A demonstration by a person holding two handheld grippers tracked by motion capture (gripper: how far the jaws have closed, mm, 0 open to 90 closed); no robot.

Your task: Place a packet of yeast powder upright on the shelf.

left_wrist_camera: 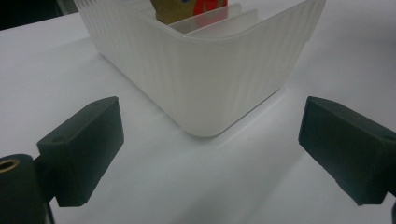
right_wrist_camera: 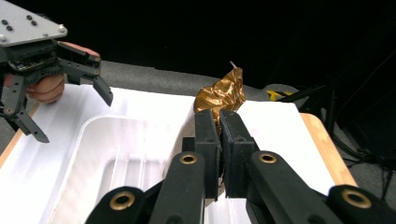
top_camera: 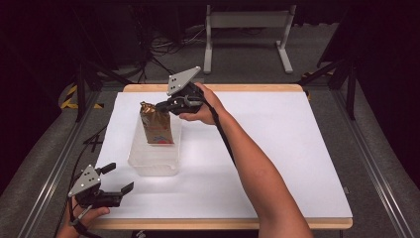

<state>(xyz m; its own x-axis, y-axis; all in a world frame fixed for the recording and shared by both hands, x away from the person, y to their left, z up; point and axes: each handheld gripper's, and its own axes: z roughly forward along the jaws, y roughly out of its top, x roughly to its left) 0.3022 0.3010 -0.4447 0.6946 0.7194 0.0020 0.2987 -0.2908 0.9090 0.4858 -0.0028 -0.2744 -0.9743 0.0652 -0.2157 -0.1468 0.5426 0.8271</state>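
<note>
A brown paper bag (top_camera: 156, 126) with a crumpled gold top (right_wrist_camera: 222, 93) stands upright in the far end of a translucent plastic bin (top_camera: 153, 166). My right gripper (top_camera: 161, 105) reaches in from the right and is shut on the bag's top; in the right gripper view its jaws (right_wrist_camera: 219, 126) are pinched together on the gold foil. My left gripper (top_camera: 121, 177) rests open at the table's front left corner, apart from the bin. In the left gripper view its wide-set jaws (left_wrist_camera: 212, 144) face the bin's near corner (left_wrist_camera: 201, 79), and the bag's lower part (left_wrist_camera: 173, 9) shows inside.
The bin sits left of centre on a white sheet (top_camera: 277, 148) that covers the wooden table. The bin's near compartment (right_wrist_camera: 116, 158) holds nothing, with low dividers on its floor. A white stand (top_camera: 247, 29) and cables are on the floor beyond the table.
</note>
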